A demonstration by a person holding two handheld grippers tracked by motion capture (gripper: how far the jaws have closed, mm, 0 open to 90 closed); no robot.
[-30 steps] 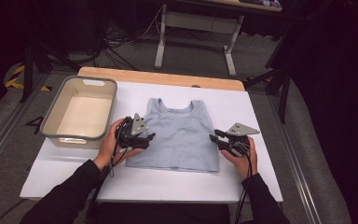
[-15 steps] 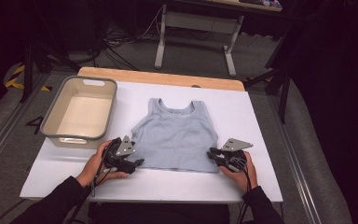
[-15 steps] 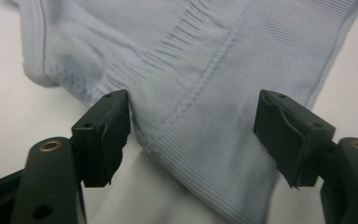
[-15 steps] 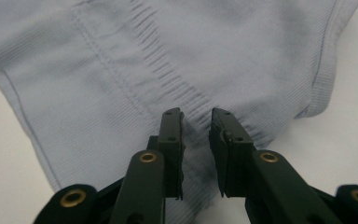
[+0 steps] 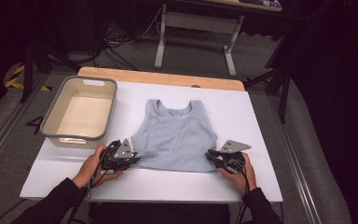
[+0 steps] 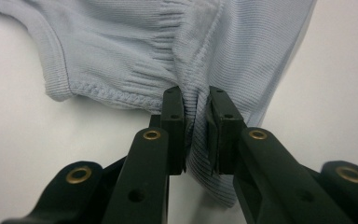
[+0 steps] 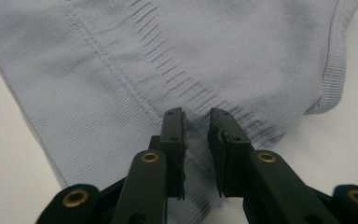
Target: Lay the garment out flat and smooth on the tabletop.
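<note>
A pale blue ribbed tank top [image 5: 175, 135] lies flat on the white table top [image 5: 256, 116], neck to the far side. My left gripper [image 5: 133, 161] is at the near left corner of its hem. In the left gripper view that gripper [image 6: 196, 100] has just closed, and a fold of the tank top [image 6: 121, 42] is pinched between its pads. My right gripper [image 5: 210, 155] is at the near right corner. In the right gripper view its jaws [image 7: 196, 119] have narrowed onto the tank top [image 7: 168, 51], with a ridge of the hem squeezed between them.
A beige plastic bin [image 5: 51, 112] stands at the table's left, beside the tank top, and looks empty. A wooden strip [image 5: 168, 78] runs along the far edge. Beyond the table are a metal stand's legs [image 5: 193, 35] and cables on the floor.
Both hands have come down and toward the near edge, from the tank top's sides to its bottom hem corners. The left jaws have closed on the fabric.
</note>
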